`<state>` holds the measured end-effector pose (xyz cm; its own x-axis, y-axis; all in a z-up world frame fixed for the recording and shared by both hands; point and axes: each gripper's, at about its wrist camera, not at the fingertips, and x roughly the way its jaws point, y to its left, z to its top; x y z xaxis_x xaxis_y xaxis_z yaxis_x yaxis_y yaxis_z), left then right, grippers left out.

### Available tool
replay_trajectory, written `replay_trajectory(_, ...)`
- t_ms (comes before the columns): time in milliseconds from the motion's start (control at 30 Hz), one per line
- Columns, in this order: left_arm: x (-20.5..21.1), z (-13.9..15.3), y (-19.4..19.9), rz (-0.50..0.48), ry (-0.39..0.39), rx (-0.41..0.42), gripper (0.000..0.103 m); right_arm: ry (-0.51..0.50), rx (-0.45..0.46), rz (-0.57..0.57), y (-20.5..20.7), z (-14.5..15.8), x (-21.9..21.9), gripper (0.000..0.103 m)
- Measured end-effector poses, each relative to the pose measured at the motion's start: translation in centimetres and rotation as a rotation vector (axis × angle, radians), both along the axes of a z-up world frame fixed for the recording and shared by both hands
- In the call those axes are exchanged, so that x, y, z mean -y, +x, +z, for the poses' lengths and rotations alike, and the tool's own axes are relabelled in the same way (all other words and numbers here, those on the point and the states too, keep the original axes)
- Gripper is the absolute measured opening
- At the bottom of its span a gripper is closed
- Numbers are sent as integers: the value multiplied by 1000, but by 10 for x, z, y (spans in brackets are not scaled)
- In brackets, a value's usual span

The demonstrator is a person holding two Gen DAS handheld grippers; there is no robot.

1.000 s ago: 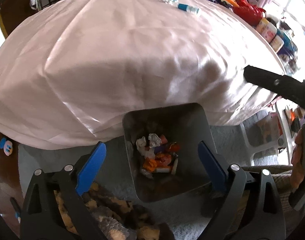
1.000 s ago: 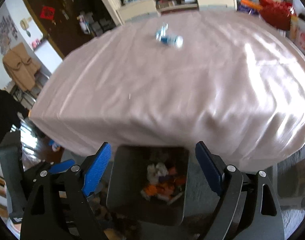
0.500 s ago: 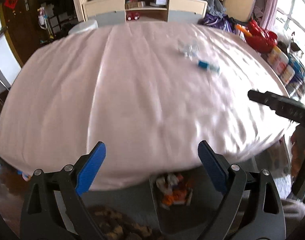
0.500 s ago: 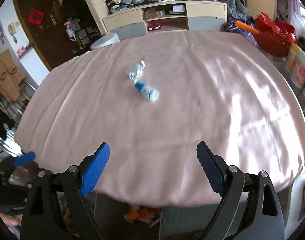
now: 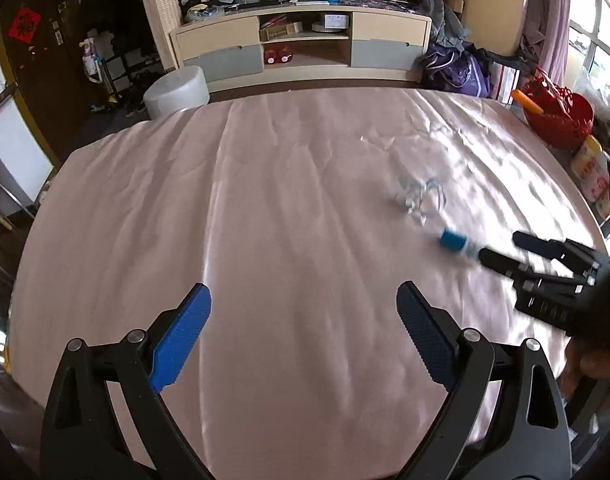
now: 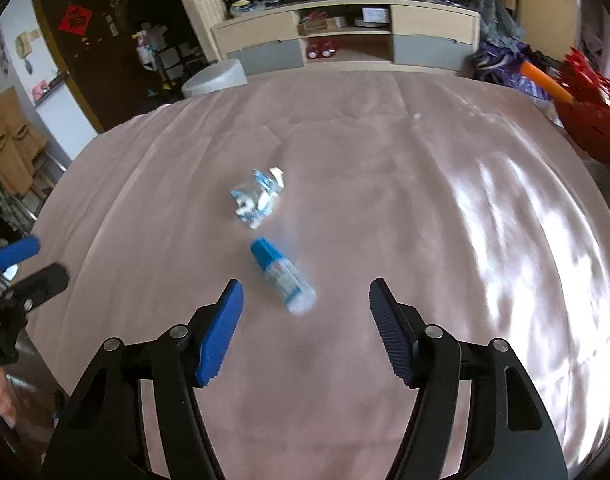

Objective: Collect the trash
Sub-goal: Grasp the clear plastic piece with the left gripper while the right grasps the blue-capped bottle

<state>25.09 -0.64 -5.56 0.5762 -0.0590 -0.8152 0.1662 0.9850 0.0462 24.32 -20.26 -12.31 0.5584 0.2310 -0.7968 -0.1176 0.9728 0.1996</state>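
Observation:
A small bottle with a blue cap [image 6: 281, 274] lies on its side on the pink tablecloth [image 6: 385, 208]. A crumpled clear and blue wrapper [image 6: 257, 198] lies just beyond it. My right gripper [image 6: 305, 300] is open and empty, its jaws on either side of the bottle's near end, just short of it. In the left wrist view the bottle [image 5: 455, 241] and wrapper [image 5: 421, 198] lie to the right, with the right gripper [image 5: 505, 250] reaching the bottle. My left gripper [image 5: 303, 306] is open and empty over bare cloth. The trash bin is out of view.
A red basket [image 5: 561, 118] and a yellow-capped container [image 5: 591, 168] stand at the table's right edge. A low cabinet [image 5: 305, 48] and a white round tub [image 5: 177, 92] stand beyond the far edge. The left gripper's tip shows at the right wrist view's left edge [image 6: 17, 252].
Both grippers have risen from above the trash bin below the table edge and moved forward over the table. The right gripper has closed in on the bottle. The bin has left view.

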Motion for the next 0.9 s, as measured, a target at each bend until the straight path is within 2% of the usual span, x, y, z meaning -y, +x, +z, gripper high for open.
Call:
replay_trajectory(100, 7, -3, 17, -5, -1, -3, 89, -26, 2, 40, 9, -4, -11, 65)
replay_trajectory(267, 25, -11, 39, -18, -5, -6, 89, -120, -12, 62, 21, -19, -21, 54)
replay_trajectory(300, 29, -14, 43, -24, -8, -10, 89, -131, 0, 60, 21, -19, -19, 48)
replay_trajectory(367, 37, -21, 51, -35, -10, -17, 89, -141, 8, 37, 21, -19, -13, 24)
replay_trajectory(400, 42, -25, 56, -41, -11, -20, 89, -140, 6, 20, 24, -19, -8, 20)
replay_trajectory(567, 67, -37, 74, -71, -36, -28, 89, -39, -3, -85, 37, -20, 35, 20)
replay_trajectory(700, 89, -43, 85, -109, -74, -37, 89, -42, 6, -121, 48, -21, 49, 20)
replay_trajectory(833, 106, -53, 89, -148, -67, -49, 88, -34, 15, -160, 57, -22, 60, 20)
replay_trajectory(900, 113, -60, 93, -161, -62, -60, 81, -27, 19, -168, 59, -22, 65, 20)
